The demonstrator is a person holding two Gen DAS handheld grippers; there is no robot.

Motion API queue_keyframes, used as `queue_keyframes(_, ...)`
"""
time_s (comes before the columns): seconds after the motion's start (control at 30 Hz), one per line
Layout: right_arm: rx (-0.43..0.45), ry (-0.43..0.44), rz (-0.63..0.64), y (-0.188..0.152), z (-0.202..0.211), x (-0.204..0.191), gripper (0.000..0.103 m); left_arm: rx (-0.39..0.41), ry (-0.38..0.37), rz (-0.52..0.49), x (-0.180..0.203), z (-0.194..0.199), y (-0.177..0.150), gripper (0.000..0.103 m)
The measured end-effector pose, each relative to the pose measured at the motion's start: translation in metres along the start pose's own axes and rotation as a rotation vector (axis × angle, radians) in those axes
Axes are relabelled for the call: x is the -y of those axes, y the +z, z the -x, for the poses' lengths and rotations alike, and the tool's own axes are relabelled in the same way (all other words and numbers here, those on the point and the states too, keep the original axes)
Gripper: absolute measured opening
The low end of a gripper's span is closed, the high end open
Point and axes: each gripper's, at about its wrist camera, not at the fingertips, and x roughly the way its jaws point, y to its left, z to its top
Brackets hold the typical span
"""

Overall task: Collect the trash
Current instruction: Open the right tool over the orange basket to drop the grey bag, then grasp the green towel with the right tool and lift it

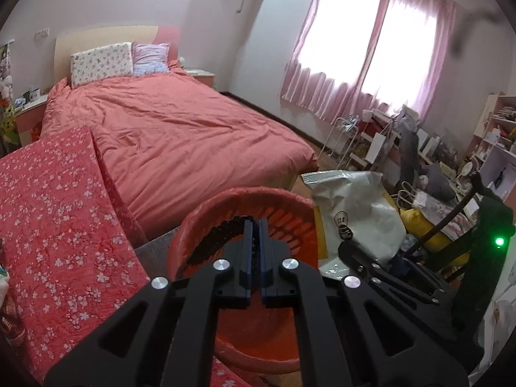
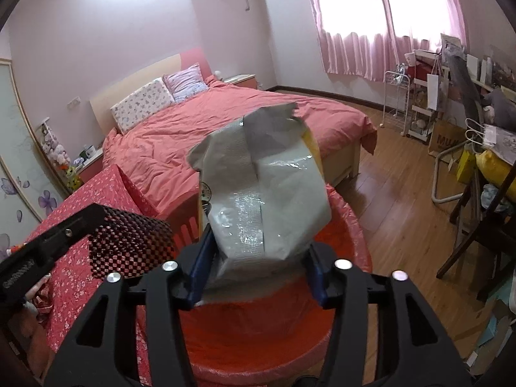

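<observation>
wrapper (image 2: 261, 190) between right jaws, perhaps loose, over bin (image 2: 351, 225)

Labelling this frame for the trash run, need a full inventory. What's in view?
bin: 1, red with red liner, foreground, below both tongs
foil bag: 1, grey-white, upright over the bin
mesh strip: 1, black, at the bin's left rim
bed: 1, salmon cover, behind the bin
pillows: 2, floral white and lilac, at the headboard
floral cover: 1, red, left of the bin
curtains: pink, at the window
wire rack: 1, white, under the window
left tongs: black, shut on the mesh strip
right tongs: black, foil bag between its fingers
</observation>
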Motion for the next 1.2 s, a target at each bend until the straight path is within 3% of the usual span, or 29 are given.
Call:
queue_keyframes(0.07, -0.002, -0.002, 0.006, 0.0, -0.001, 0.001, 0.065, -0.018, 0.006, 0.017, -0.006, -0.004, -0.002, 0.028)
queue_keyframes(0.13, -0.01, -0.002, 0.003, -0.001, -0.002, 0.003, 0.067, -0.03, 0.019, 0.033, -0.014, -0.006, -0.004, 0.033)
queue_keyframes(0.4, -0.011, -0.033, -0.007, -0.002, 0.002, 0.008, 0.068, -0.023, 0.079, 0.055, -0.035, 0.005, -0.009, 0.039)
queue_keyframes(0.77, 0.034, -0.043, 0.046, 0.004, 0.021, -0.017, 0.069, 0.03, 0.194, 0.018, -0.049, 0.064, -0.02, 0.053)
queue_keyframes(1.07, 0.058, 0.01, 0.15, -0.002, 0.038, -0.066, 0.069, 0.076, 0.342, 0.063, -0.097, 0.136, -0.04, 0.062)
queue_keyframes(1.2, 0.046, 0.055, 0.199, -0.01, 0.041, -0.095, 0.069, 0.103, 0.455, 0.12, -0.134, 0.173, -0.054, 0.067)
